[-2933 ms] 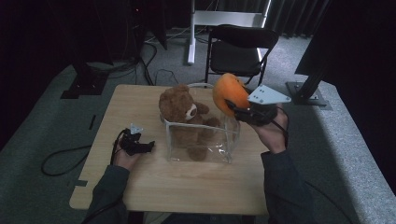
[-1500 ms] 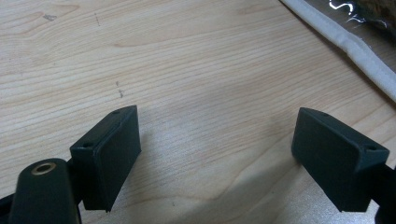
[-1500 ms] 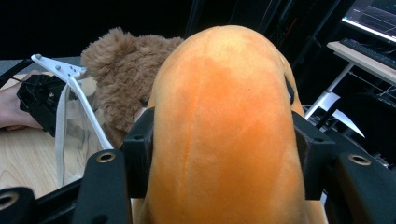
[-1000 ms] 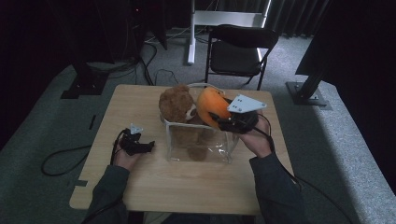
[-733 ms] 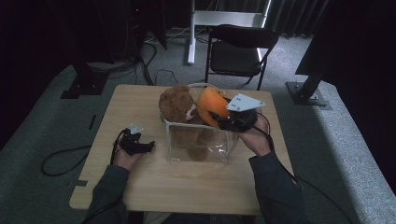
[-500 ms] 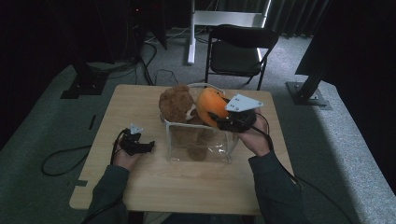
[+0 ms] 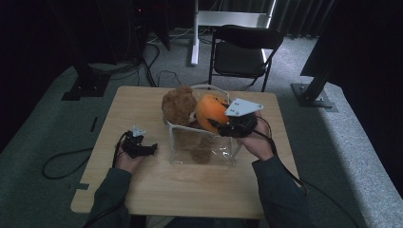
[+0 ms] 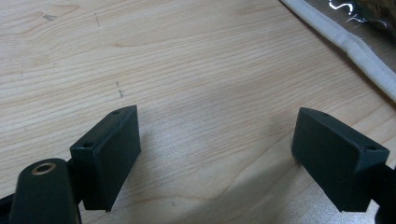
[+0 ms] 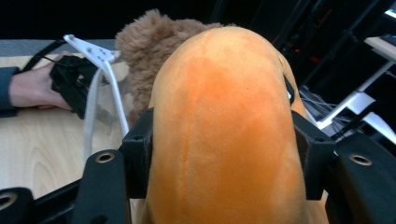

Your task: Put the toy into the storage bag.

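Observation:
My right gripper (image 7: pixel 219 125) is shut on an orange plush toy (image 7: pixel 210 111), holding it over the right part of a clear bag with white trim (image 7: pixel 202 145). In the right gripper view both jaws press the orange plush toy's (image 9: pixel 224 135) sides. A brown teddy bear (image 7: pixel 178 103) sits in the bag, its head above the rim and just left of the orange toy. My left gripper (image 7: pixel 153 148) rests on the wooden table (image 7: pixel 142 190) to the left of the bag, jaws open and empty. In the left gripper view the gap (image 8: pixel 217 151) shows bare wood.
The bag's white trim (image 8: pixel 348 44) runs across the upper right of the left gripper view. A black folding chair (image 7: pixel 242 50) stands behind the table's far edge. A cable (image 7: pixel 62 161) trails off the table's left side onto grey carpet.
My right gripper has brought the orange plush toy leftward and down from beside the bag to over its right part, next to the bear's head. The left gripper has stayed put.

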`<state>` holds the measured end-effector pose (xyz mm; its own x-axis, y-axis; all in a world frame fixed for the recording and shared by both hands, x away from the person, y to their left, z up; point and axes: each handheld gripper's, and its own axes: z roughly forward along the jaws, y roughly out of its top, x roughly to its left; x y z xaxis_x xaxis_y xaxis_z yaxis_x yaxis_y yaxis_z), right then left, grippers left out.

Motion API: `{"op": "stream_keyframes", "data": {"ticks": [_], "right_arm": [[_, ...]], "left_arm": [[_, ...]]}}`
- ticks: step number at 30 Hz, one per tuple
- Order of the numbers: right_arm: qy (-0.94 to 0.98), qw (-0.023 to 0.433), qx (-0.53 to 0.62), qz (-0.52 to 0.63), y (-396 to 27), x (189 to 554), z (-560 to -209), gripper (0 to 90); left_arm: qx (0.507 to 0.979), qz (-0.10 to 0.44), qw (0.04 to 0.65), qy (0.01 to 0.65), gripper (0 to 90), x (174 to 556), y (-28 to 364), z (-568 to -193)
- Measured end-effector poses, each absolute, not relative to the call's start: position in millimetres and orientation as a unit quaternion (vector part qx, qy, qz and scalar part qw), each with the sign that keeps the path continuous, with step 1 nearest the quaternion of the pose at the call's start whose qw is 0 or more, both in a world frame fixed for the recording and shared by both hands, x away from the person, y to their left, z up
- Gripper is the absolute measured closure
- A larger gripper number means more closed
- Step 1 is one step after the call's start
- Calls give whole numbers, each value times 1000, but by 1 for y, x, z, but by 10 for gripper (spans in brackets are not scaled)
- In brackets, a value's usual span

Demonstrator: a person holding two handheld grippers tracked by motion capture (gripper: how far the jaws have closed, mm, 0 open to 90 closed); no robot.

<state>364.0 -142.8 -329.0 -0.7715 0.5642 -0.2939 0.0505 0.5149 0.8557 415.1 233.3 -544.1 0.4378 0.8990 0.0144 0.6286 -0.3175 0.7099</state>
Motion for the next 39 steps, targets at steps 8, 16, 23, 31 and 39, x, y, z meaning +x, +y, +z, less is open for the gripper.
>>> {"op": "stream_keyframes", "data": {"ticks": [8,16,23,31,39], "right_arm": [[827,253,180,469,-142,362,-328,383],[826,256,191,464,-144,368,-331,382],[834,285,201,427,-141,373,-339,380],[843,249,192,437,-143,368,-342,378],[847,231,191,439,-146,368,-346,371]], "left_arm": [[784,209,323,487,161,415,233,-544],[785,210,322,486,161,415,233,-544],[785,210,322,486,161,415,233,-544],[784,209,322,487,161,415,233,-544],[784,209,322,487,161,415,233,-544]]}}
